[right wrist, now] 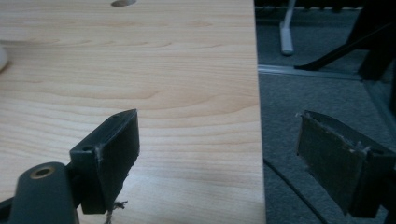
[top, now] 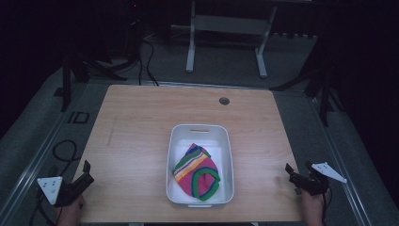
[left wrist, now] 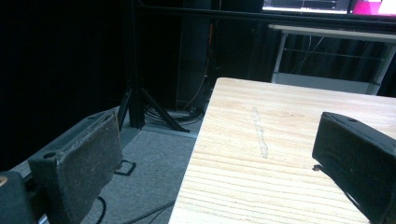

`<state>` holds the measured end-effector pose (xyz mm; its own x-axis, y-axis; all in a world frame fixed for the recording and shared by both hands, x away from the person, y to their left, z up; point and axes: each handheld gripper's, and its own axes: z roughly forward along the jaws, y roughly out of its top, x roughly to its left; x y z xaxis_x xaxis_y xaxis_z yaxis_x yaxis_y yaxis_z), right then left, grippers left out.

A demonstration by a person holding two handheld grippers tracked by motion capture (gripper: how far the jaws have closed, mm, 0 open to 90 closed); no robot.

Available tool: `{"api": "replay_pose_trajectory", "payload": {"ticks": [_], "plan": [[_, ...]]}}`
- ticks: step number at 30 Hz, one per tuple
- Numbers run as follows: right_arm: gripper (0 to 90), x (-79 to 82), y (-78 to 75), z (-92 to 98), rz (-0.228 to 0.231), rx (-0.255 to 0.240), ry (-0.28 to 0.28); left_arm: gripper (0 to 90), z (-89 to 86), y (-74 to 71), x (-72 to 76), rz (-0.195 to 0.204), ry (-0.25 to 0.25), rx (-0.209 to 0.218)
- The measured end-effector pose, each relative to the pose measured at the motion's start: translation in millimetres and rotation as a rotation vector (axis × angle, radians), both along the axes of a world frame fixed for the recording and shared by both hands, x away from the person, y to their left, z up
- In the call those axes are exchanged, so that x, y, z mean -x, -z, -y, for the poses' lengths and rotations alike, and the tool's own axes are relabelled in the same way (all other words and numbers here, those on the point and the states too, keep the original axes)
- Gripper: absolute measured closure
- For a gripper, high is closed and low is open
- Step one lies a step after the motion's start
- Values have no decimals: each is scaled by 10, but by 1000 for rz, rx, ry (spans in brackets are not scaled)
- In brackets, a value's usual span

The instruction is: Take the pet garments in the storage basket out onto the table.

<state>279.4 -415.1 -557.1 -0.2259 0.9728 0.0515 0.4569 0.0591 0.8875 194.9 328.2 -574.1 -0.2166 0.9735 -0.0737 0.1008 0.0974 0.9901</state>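
Cloth (top: 196, 171) lay folded in the white bin (top: 175, 141) at the table's (top: 131, 122) middle, well apart from both tongs and between them. Left gripper (top: 86, 172) sat at the near left corner, jaws wide apart with nothing between them. Right gripper (top: 290, 173) sat at the near right edge, jaws likewise spread and empty, straddling that edge.
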Motion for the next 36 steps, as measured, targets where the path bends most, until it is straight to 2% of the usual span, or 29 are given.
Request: {"api": "replay_pose_trajectory", "payload": {"ticks": [5,11,15,20,22,24,27,30,32,33,36], "plan": [[134,-30,2,-11,-34,8,5,19,2,-1,-1,-2,-2,-1],[134,-48,3,-24,-52,24,18,19,-1,-1,-2,-3,-3,1],[133,-74,8,-18,-82,13,-10,19,-4,0,1,2,-2,5],[134,-93,14,12,-115,-31,-82,19,-4,0,2,1,-2,5],[134,-93,15,14,-122,-34,-92,19,-4,0,0,1,-2,6],[135,-81,17,9,-128,-45,-155,19,-7,0,-2,1,-2,10],[135,-84,20,-20,-164,-54,-232,19,-9,-1,-4,1,-2,11],[135,-108,6,-74,-195,-11,-321,19,-9,0,-3,1,-2,9],[136,-128,0,-109,-217,-4,-378,19,-8,0,-2,1,-1,9],[136,-128,0,-109,-217,-4,-378,19,-8,0,-2,1,-1,9],[137,-160,6,-185,-267,13,-475,18,-8,0,-1,2,-2,11]]}}
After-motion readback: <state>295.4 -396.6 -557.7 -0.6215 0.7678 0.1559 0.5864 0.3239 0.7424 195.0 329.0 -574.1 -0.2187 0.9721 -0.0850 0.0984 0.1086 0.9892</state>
